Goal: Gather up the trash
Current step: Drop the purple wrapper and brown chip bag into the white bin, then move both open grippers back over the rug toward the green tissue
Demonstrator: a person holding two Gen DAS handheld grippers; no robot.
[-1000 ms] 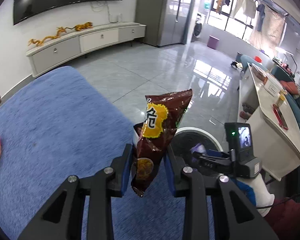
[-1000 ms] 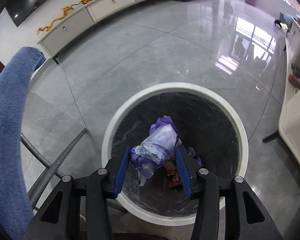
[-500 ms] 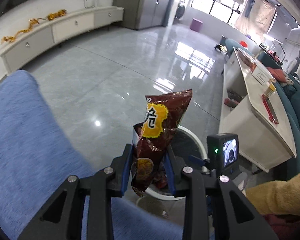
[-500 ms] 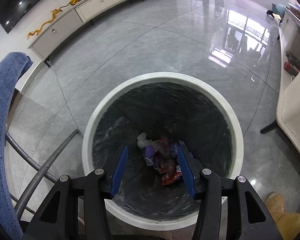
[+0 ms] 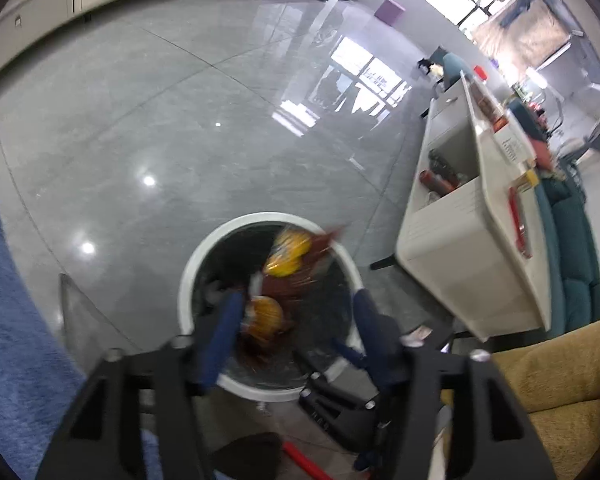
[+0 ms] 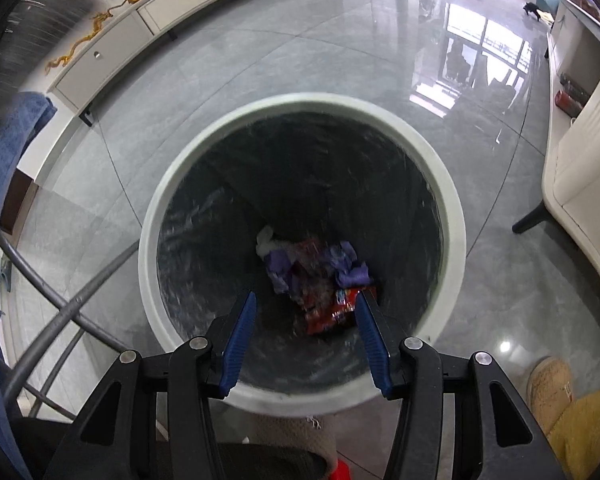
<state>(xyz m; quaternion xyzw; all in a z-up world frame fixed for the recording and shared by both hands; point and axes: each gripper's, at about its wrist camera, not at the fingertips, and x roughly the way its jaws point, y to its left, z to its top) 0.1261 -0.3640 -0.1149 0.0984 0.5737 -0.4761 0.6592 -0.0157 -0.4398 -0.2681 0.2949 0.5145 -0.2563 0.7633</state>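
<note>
A glossy grey tiled floor (image 6: 284,64) carried everything. The landmark was a round white-rimmed trash bin (image 6: 448,208) with a dark liner, standing on the tiles. Inside it, at the bottom, lay crumpled trash (image 6: 320,280): purple and white plastic and a red wrapper. In the left wrist view, a brown and yellow snack bag (image 5: 284,276), blurred, was at the bin's (image 5: 188,272) mouth. To the right of the bin stood a cream-white cabinet (image 5: 460,264) on dark legs. Far beyond the bin, a long white TV console (image 6: 172,12) ran along the wall. Left of the bin, grey metal legs (image 6: 60,312) slanted down to the floor under a blue cloth (image 5: 8,320).
</note>
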